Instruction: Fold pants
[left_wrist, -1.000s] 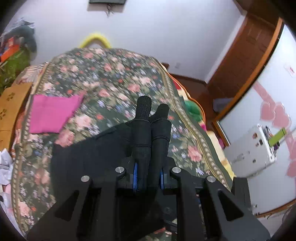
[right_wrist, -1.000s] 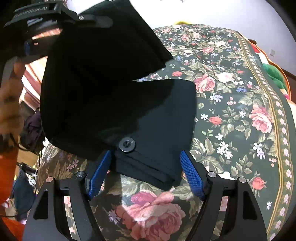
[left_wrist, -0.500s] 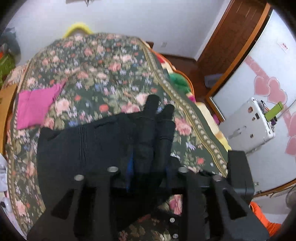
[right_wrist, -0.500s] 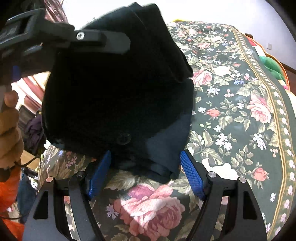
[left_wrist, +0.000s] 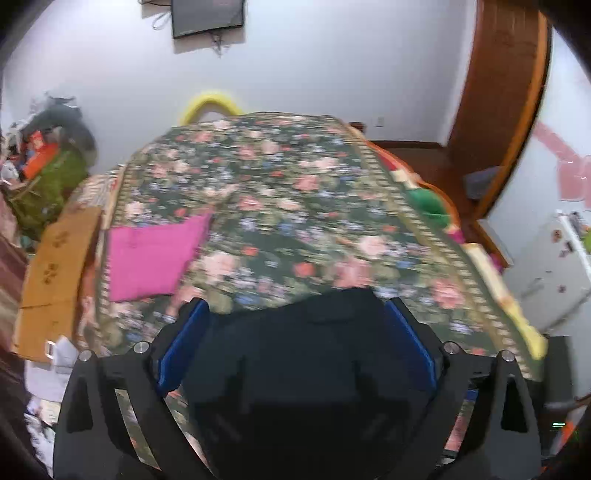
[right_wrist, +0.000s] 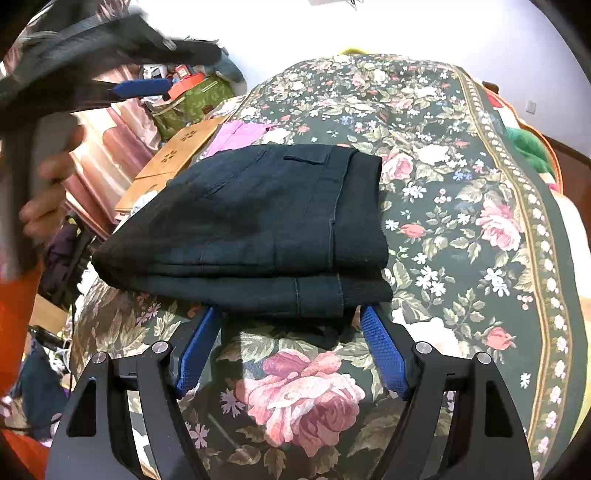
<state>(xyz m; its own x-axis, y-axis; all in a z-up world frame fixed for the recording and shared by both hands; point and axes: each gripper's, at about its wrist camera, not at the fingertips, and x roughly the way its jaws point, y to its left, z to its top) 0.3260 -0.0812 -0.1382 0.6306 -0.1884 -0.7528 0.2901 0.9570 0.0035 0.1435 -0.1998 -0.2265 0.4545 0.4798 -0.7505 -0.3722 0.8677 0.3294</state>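
The black pants (right_wrist: 258, 225) lie folded in a thick stack on the flowered bedspread (right_wrist: 461, 206). In the left wrist view the pants (left_wrist: 306, 369) fill the space between and below the open blue-padded fingers. My left gripper (left_wrist: 295, 314) is open and empty just above the stack; it also shows blurred at the upper left of the right wrist view (right_wrist: 140, 86). My right gripper (right_wrist: 291, 314) is open, its fingers at the near edge of the stack, holding nothing.
A folded pink cloth (left_wrist: 151, 254) lies on the bed to the left. A cardboard box (left_wrist: 51, 273) and clutter stand along the bed's left side. A green item (left_wrist: 428, 203) sits at the right edge. A wooden door (left_wrist: 495, 110) is at the back right.
The left gripper laid the top part of the pants down onto the stack, opened and let go, then drew back. The right gripper stayed open at the near edge.
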